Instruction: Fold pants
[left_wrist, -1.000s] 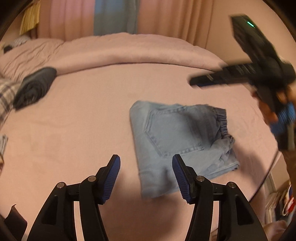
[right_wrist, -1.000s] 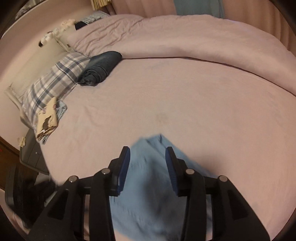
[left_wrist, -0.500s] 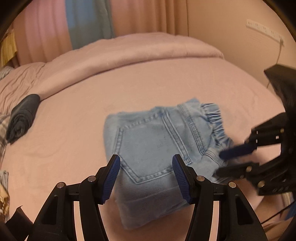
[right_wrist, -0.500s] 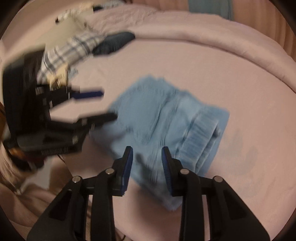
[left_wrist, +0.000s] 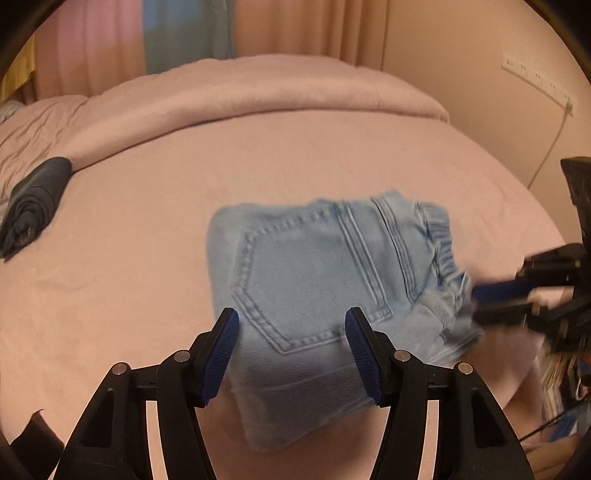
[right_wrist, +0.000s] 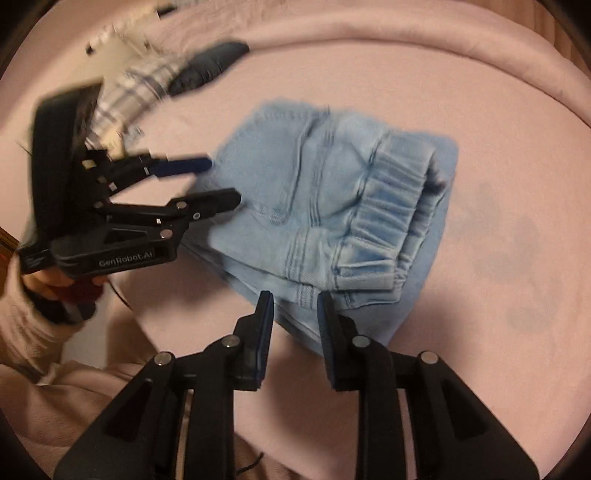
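Note:
Light blue denim pants (left_wrist: 325, 280) lie folded into a thick square on the pink bed, back pocket up and elastic waistband at the right. My left gripper (left_wrist: 291, 354) is open and empty, its jaws hovering over the near edge of the bundle. It also shows in the right wrist view (right_wrist: 218, 181), open beside the pants (right_wrist: 332, 192). My right gripper (right_wrist: 295, 325) is open and empty, just short of the waistband corner. In the left wrist view it (left_wrist: 480, 302) reaches in from the right at the waistband.
A rolled dark garment (left_wrist: 33, 203) lies at the far left of the bed. A plaid pillow (right_wrist: 133, 96) lies near it. A folded pink duvet (left_wrist: 258, 92) runs along the back. The bed edge (left_wrist: 524, 384) drops off at the right, with a wall behind.
Both grippers have moved in toward the folded pants. The right gripper swung down from above the bed to the waistband side. The pants have not visibly moved.

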